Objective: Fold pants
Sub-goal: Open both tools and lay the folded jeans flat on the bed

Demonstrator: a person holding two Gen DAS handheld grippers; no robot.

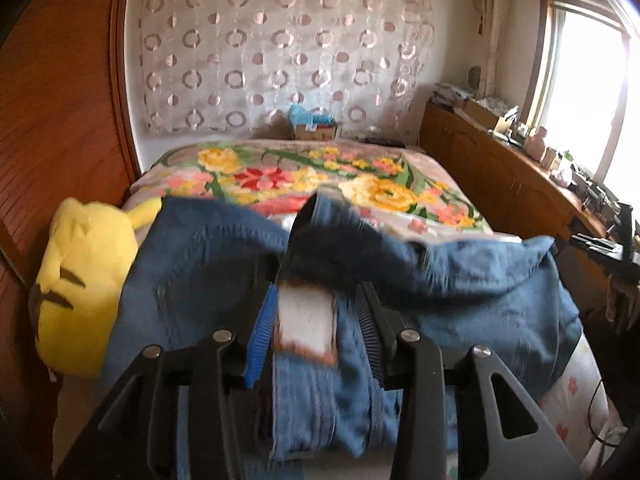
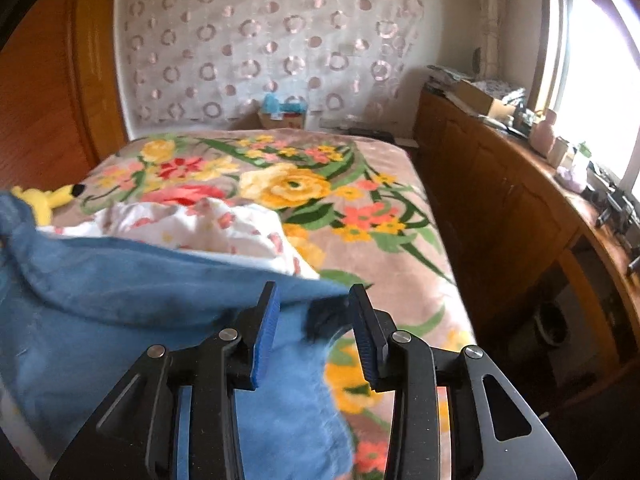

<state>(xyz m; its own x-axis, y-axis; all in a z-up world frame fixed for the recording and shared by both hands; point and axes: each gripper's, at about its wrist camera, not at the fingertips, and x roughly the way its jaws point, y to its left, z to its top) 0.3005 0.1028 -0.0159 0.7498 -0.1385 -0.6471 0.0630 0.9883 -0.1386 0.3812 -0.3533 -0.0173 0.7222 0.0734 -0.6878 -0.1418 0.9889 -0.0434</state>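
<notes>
Blue denim pants (image 1: 208, 264) lie bunched on the bed, seen in both views (image 2: 120, 300). In the left wrist view my left gripper (image 1: 320, 292) has its jaws around the waistband with a white and brown patch (image 1: 306, 320); the jaws stand apart with cloth between them. In the right wrist view my right gripper (image 2: 314, 296) has wide jaws over a hem corner of the pants (image 2: 320, 312), cloth lying between the pads. The image is motion-blurred.
A floral blanket (image 2: 320, 184) covers the bed. A yellow plush toy (image 1: 80, 280) lies left of the pants. A white floral sheet (image 2: 200, 220) is bunched behind them. A wooden cabinet (image 2: 500, 200) with clutter runs along the right. A wooden wardrobe (image 1: 60, 120) stands on the left.
</notes>
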